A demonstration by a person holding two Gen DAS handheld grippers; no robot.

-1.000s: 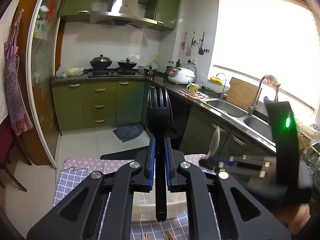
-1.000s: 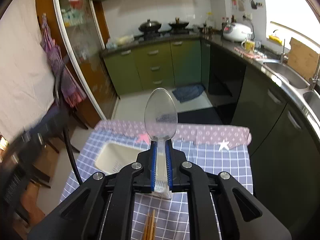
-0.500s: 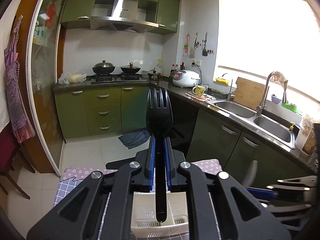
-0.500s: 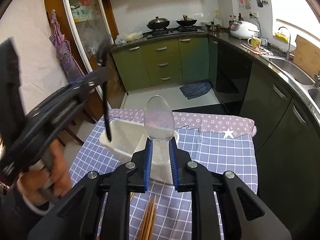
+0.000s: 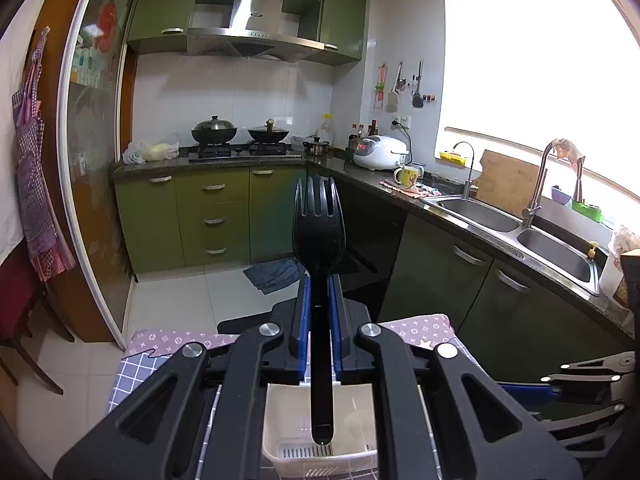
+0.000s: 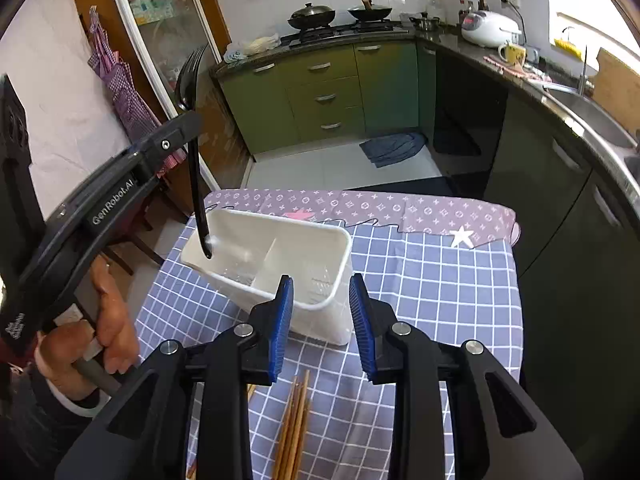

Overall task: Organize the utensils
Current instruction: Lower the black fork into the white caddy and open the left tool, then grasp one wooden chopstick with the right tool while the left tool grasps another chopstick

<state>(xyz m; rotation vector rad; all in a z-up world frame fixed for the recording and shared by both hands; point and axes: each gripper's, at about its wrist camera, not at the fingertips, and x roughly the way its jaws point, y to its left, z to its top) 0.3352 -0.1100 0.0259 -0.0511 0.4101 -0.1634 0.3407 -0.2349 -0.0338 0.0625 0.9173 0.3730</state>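
My left gripper (image 5: 320, 300) is shut on a black plastic fork (image 5: 319, 232), held upright, tines up. Its handle end hangs just over the left compartment of a white utensil caddy (image 5: 360, 456). In the right wrist view the fork (image 6: 195, 168) dips its handle end into the caddy (image 6: 320, 248) at its left side. My right gripper (image 6: 322, 308) is open and empty just in front of the caddy. A clear plastic spoon (image 6: 240, 270) appears to lie inside the left compartment, faint. Wooden chopsticks (image 6: 294, 428) lie on the cloth below the right gripper.
The caddy stands on a table with a blue checked cloth (image 6: 440, 300) and a purple patterned strip (image 6: 360, 206) at its far edge. Beyond are green kitchen cabinets (image 6: 320, 92), a dark counter with sinks (image 5: 520, 232) on the right, and a chair (image 5: 20, 312) at the left.
My right gripper has opened and no longer holds the clear spoon. My left gripper has brought the fork down over the caddy's left compartment.
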